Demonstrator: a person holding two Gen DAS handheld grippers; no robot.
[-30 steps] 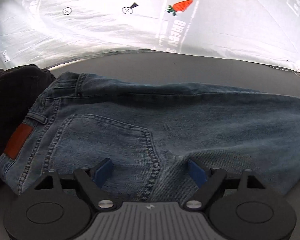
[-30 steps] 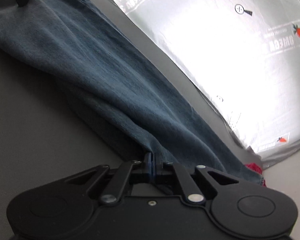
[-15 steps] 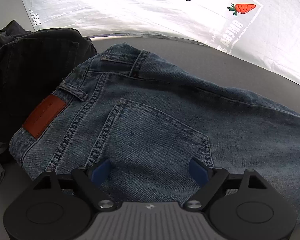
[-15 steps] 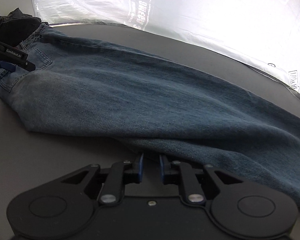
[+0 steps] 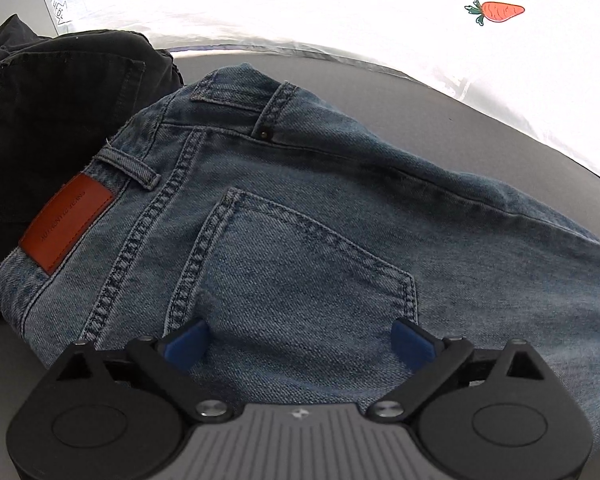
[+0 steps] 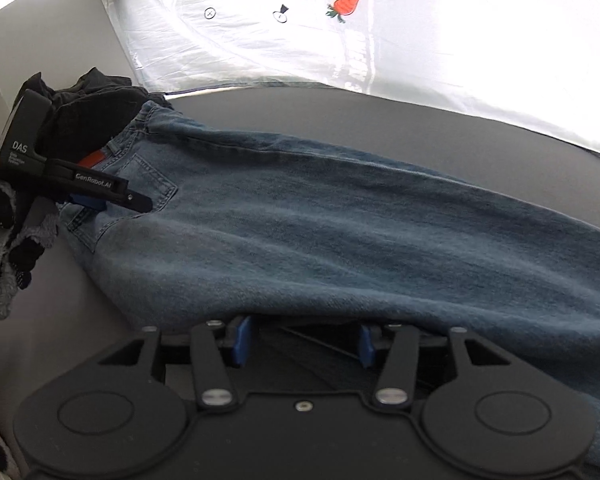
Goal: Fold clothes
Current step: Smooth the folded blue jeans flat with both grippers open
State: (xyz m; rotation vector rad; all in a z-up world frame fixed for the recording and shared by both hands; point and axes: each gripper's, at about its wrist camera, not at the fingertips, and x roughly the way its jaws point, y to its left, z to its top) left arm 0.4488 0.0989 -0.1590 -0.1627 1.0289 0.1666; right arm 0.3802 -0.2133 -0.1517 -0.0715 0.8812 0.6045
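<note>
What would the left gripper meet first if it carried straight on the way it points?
Probably the back pocket of the blue denim jeans, lying right ahead of the opening left gripper; nothing between the jaws yet.

Jeans (image 6: 340,240) run past the right edge, hems out of frame; right gripper (image 6: 300,344) fingertips lie under the denim fold; dark garment (image 5: 52,120) cut by the left edge

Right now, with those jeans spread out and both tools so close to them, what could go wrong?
The left hand-held gripper hangs over the jeans at the back pocket, jaws opening; closing there might pinch only one layer. The dark garment touches the waistband, so a fold could drag it along. The right hand-held gripper, also opening, sits at the leg's edge, and may rumple it.
</note>
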